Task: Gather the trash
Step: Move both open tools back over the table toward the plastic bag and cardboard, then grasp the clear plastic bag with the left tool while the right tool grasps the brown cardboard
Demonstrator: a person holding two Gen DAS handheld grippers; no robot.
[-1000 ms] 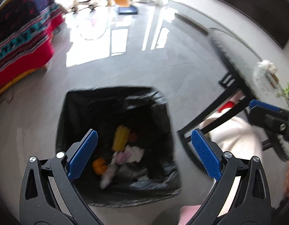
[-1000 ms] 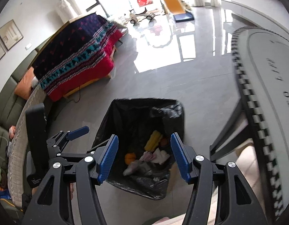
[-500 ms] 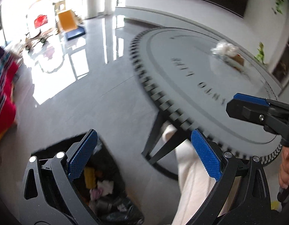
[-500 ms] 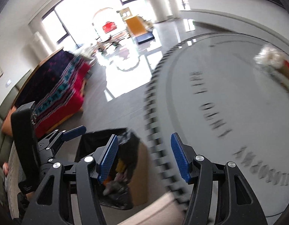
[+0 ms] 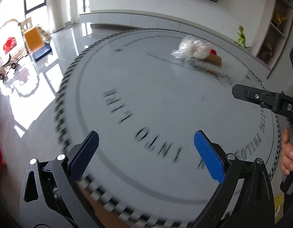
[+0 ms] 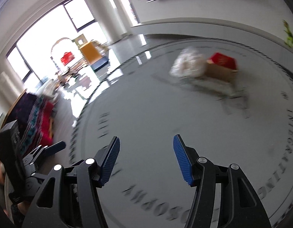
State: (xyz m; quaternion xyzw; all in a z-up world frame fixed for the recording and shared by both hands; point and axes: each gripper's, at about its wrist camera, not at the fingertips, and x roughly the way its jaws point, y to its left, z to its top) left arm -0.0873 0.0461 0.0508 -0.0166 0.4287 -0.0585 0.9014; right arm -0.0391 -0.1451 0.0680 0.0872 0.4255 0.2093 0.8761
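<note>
Left wrist view shows the left tongs [image 5: 146,148] released, two ribbed blue pads [image 5: 209,157] wide apart and holding nothing, above a round grey table [image 5: 112,72] with a smooth glossy top, printed letters and a checkered rim. Far ahead of the tongs lies the trash: one crumpled clear plastic bag [image 5: 192,48] touching one brown cardboard box [image 5: 214,59] with a red top. Right tongs [image 6: 146,158] are also released and empty; the bag [image 6: 187,65] and box [image 6: 221,68] lie ahead, a little to the right, blurred.
</note>
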